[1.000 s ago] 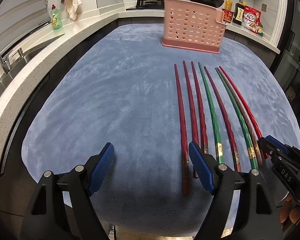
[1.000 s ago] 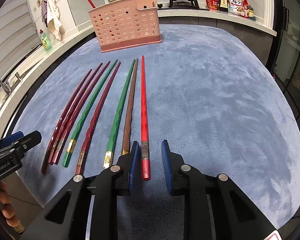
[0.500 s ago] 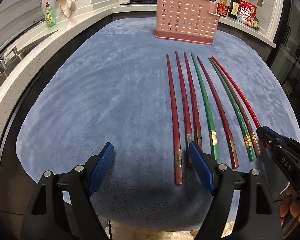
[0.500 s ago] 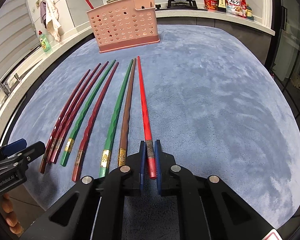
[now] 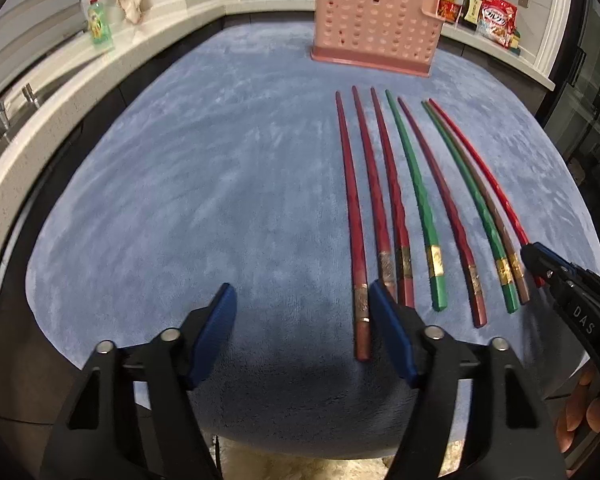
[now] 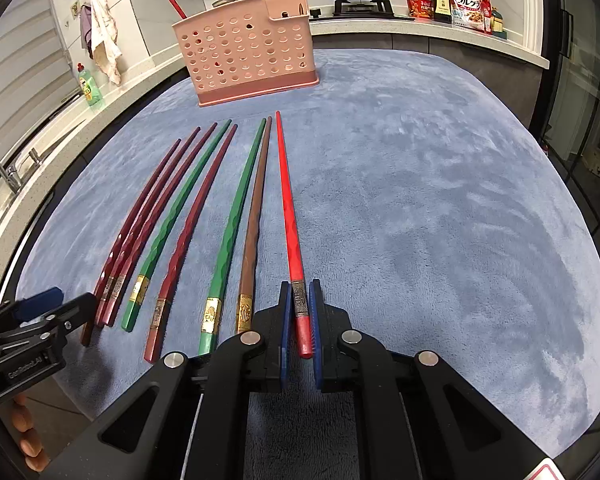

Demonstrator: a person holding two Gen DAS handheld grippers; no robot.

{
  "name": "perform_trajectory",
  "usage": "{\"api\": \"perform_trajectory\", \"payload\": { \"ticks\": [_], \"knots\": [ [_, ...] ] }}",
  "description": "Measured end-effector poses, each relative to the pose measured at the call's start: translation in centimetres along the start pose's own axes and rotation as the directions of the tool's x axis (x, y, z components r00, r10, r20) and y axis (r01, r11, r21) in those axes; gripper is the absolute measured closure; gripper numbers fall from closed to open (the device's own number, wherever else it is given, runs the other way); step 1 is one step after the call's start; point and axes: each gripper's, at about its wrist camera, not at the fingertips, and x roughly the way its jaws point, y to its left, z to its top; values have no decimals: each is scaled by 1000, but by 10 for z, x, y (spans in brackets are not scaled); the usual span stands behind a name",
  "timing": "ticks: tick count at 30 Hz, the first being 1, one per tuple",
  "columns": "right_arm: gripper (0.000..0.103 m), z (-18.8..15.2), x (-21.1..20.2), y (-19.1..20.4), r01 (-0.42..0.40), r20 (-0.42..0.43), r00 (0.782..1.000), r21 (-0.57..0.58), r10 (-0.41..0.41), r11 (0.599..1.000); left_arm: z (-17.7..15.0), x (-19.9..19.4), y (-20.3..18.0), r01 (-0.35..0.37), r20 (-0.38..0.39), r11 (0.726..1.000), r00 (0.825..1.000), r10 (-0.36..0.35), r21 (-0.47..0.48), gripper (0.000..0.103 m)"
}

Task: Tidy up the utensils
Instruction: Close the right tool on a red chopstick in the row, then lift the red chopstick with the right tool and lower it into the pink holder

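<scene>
Chopsticks (image 6: pixel 188 216), eight long tapered sticks with faceted, lacquered shafts and metallic bands near their thick ends, lay side by side on the plush blue mat (image 6: pixel 440 220) in front of me. My right gripper (image 6: pixel 299 312) had its blue ribbed pads clamped on the thick end of the bright red chopstick (image 6: pixel 288 208), the rightmost one. My left gripper (image 5: pixel 300 300) was closing from a wide stance, the leftmost dark red chopstick (image 5: pixel 354 216) lying between its jaws, touched by neither pad. A perforated pink plastic caddy (image 6: pixel 248 48) stood upright at the mat's far edge.
</scene>
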Motion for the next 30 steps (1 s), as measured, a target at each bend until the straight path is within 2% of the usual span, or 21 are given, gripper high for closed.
{"api": "perform_trajectory", "payload": {
  "ticks": [7,14,17,23,30],
  "knots": [
    [95,0,0,0,0,0,1000,0,0,1000,-3,0,-2,-16,4,1000,1000,16,12,48],
    [95,-1,0,0,-4,0,1000,1,4,1000,-3,-4,-2,4,7,1000,1000,-4,15,82],
    [95,-2,-2,-1,-11,-2,1000,3,11,1000,-3,-4,0,28,1,1000,1000,-28,7,92],
    [96,1,-13,1,-31,12,999,2,31,1000,2,-11,2,63,-6,998,998,-63,-10,94],
    [96,16,-38,3,-49,63,997,7,49,999,14,-33,2,74,43,997,996,-73,-6,94]
  ]
}}
